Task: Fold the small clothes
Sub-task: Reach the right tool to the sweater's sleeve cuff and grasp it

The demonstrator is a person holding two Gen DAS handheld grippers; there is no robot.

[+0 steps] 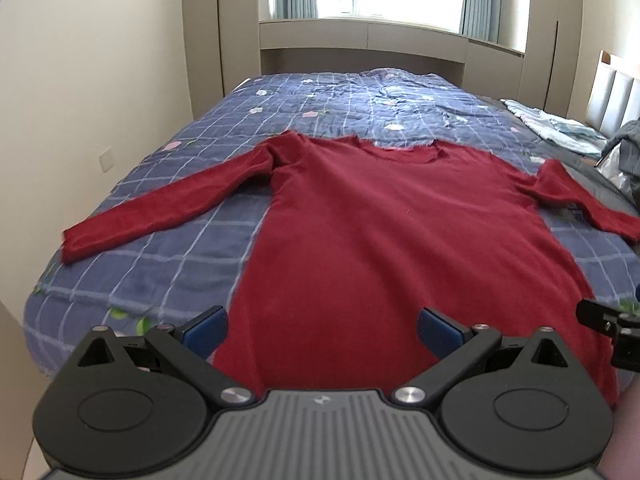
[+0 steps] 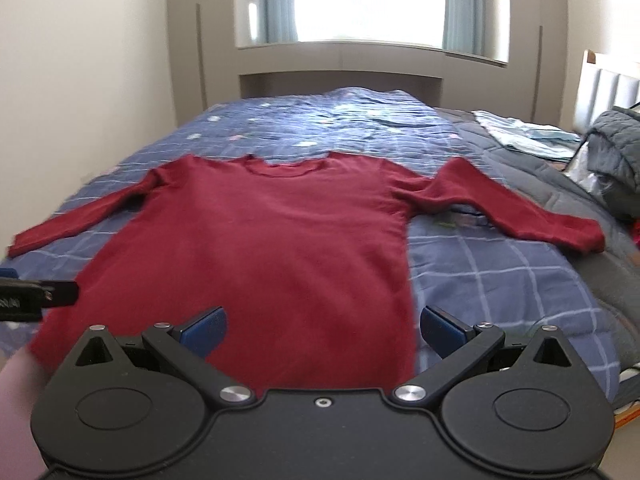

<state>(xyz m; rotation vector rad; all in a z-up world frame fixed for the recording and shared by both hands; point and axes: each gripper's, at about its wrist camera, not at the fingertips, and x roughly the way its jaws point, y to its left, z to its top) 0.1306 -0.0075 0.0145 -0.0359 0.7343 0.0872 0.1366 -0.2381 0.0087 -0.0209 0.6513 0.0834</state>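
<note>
A dark red long-sleeved sweater [image 1: 392, 232] lies flat on the bed, collar far, hem near me, both sleeves spread out to the sides. It also shows in the right wrist view [image 2: 272, 240]. My left gripper [image 1: 322, 330] is open and empty, above the hem's left part. My right gripper [image 2: 322, 330] is open and empty, above the hem's right part. The right gripper's tip shows at the right edge of the left wrist view [image 1: 604, 320]; the left gripper's tip shows at the left edge of the right wrist view [image 2: 36, 296].
The bed has a blue checked quilt [image 1: 168, 256]. A light folded cloth [image 2: 528, 132] and a grey padded bundle [image 2: 616, 152] lie at the far right near the headboard. A wall runs along the left, a window at the far end.
</note>
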